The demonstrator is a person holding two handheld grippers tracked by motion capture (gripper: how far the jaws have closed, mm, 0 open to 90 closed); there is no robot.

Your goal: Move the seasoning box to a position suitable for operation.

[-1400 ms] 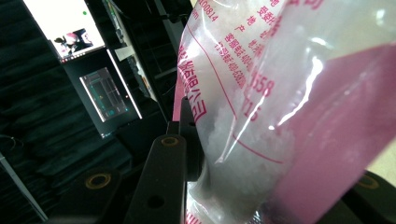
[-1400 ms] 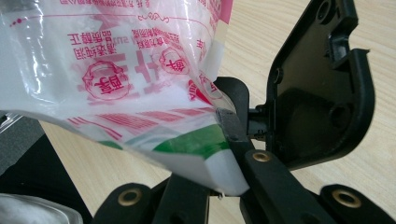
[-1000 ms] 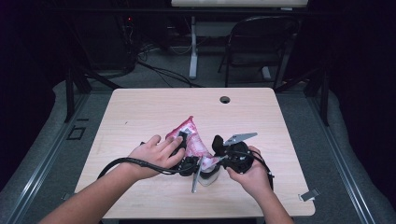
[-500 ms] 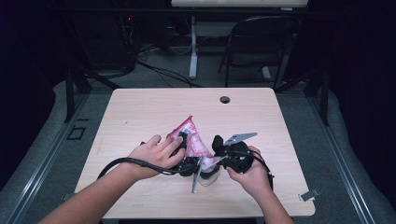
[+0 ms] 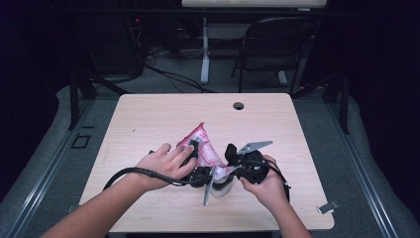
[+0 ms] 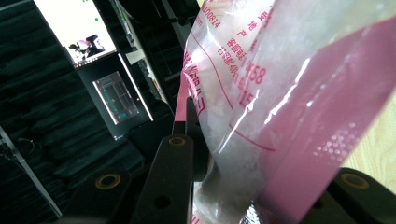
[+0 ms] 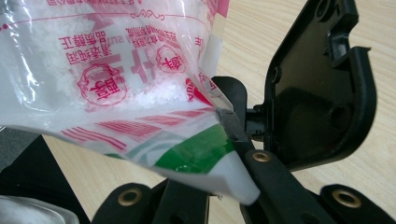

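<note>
Pink bag cut off at edges (top, right); print blurred.

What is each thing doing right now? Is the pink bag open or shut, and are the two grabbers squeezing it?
pink bag: lifted at one end above the table, white grains inside; I cannot tell if it is sealed.
left gripper: jaws have just been closing, pinching the bag's edge.
right gripper: shut on the bag's corner.
table: flat, bearing the bag and both hands.
chair: upright behind the table.

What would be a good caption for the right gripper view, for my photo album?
Right claw pinching the corner of a pink-printed plastic bag of white granules above a wooden table.
</note>
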